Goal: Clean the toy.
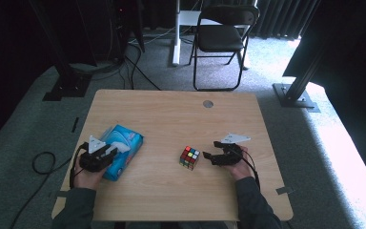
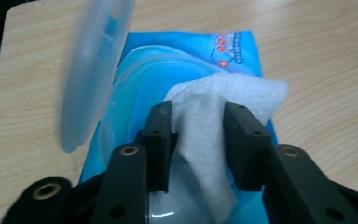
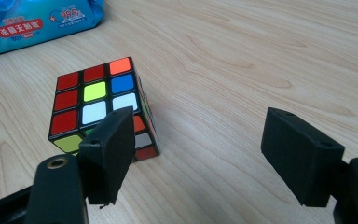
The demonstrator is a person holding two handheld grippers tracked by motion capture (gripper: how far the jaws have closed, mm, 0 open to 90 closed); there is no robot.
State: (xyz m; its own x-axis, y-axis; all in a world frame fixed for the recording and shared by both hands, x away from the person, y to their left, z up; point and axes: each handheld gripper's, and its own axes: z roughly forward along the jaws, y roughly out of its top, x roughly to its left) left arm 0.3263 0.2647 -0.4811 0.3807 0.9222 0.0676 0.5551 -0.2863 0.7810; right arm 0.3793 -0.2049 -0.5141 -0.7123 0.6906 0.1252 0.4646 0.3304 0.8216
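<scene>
A blue wet-wipe pack (image 1: pixel 124 143) lies at the table's left, its clear lid (image 2: pixel 93 70) flipped up. A white wipe (image 2: pixel 223 93) sticks out of the pack's (image 2: pixel 233 51) opening. My left gripper (image 2: pixel 198 112) has both pads against this wipe, and in the high view it (image 1: pixel 106 153) sits over the pack's near end. A colourful puzzle cube (image 1: pixel 189 157) stands mid-table. My right gripper (image 1: pixel 210 149) rests just right of it, open. In the right gripper view the cube (image 3: pixel 95 100) stands beyond and left of the left jaw, with only bare wood inside the right gripper (image 3: pixel 200 123).
The wooden table (image 1: pixel 171 114) has a round grommet hole (image 1: pixel 208 103) near its far edge. A black folding chair (image 1: pixel 221 36) stands on the carpet beyond the table. Cables (image 1: pixel 43 162) lie on the floor at the left. The pack's corner (image 3: pixel 37 18) appears at the top left of the right gripper view.
</scene>
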